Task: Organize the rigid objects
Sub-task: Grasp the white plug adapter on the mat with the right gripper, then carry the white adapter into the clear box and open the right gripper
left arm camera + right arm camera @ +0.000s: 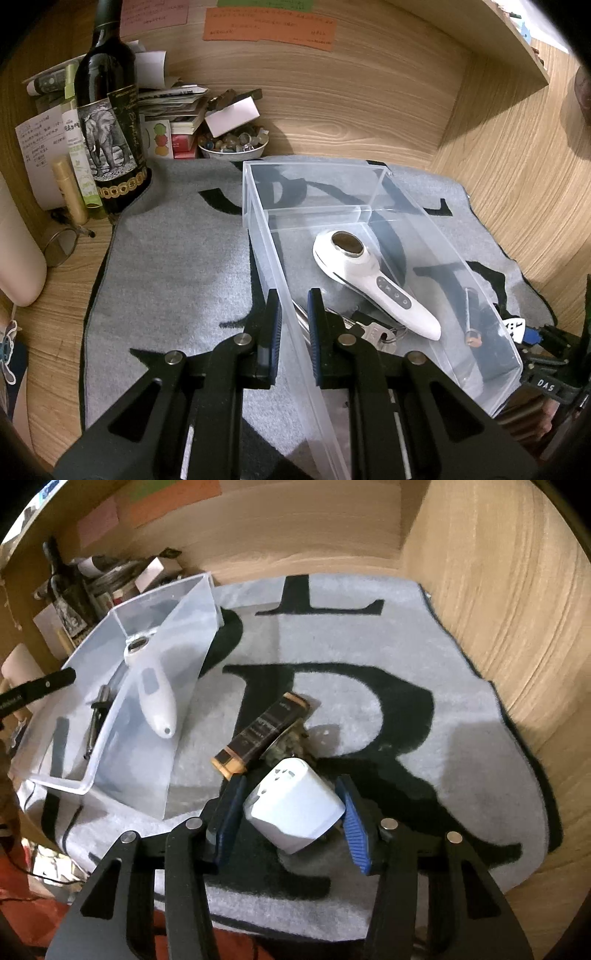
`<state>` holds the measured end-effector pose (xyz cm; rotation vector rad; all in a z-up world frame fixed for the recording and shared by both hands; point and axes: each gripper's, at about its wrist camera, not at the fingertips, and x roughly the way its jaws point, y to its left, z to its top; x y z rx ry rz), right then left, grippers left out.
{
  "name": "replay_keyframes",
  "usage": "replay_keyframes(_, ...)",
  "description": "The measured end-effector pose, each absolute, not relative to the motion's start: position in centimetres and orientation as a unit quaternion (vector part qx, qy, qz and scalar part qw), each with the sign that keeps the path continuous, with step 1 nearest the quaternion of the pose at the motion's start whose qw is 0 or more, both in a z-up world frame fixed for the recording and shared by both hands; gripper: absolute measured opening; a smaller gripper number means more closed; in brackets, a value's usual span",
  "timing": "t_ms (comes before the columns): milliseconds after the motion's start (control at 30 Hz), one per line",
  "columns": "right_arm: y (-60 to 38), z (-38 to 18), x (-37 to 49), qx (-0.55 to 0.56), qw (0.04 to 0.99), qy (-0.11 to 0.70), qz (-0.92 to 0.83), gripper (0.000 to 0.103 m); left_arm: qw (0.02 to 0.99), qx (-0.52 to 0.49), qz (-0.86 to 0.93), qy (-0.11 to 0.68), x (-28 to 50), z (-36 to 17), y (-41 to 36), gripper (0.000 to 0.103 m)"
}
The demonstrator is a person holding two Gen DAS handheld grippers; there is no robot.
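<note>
A clear plastic bin (258, 236) (162, 602) lies on the grey mat. In it lie a white handheld device (373, 284) (155, 698), keys (373, 332) and a dark pen-like tool (471, 317) (98, 709). My left gripper (294, 306) straddles the bin's left wall, fingers close on either side of it. My right gripper (291, 797) has its blue pads on either side of a white plug adapter (293, 805) above the mat. A brown and black flat box (258, 734) lies just beyond the adapter, over a dark lumpy object (291, 746).
A grey mat (177, 266) with black letters (388, 709) covers the wooden desk. At the back left stand a wine bottle (109, 122), tubes, papers and a bowl of stones (232, 142). Wooden walls enclose the back and right.
</note>
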<state>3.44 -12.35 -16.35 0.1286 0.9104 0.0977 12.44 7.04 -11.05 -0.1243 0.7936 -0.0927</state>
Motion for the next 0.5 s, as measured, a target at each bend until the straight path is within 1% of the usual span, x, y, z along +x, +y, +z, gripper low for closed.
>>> replay_keyframes(200,-12.5,-14.0,3.4,0.064,0.909,0.408,0.049,0.046,0.919,-0.061,-0.045,0.386,12.4,-11.1,7.0,0.013)
replay_keyframes(500,-11.2,-9.4,4.7,0.053,0.936,0.340,0.077,0.046,0.920,-0.063,-0.046,0.384,12.2,-11.0,7.1,0.013)
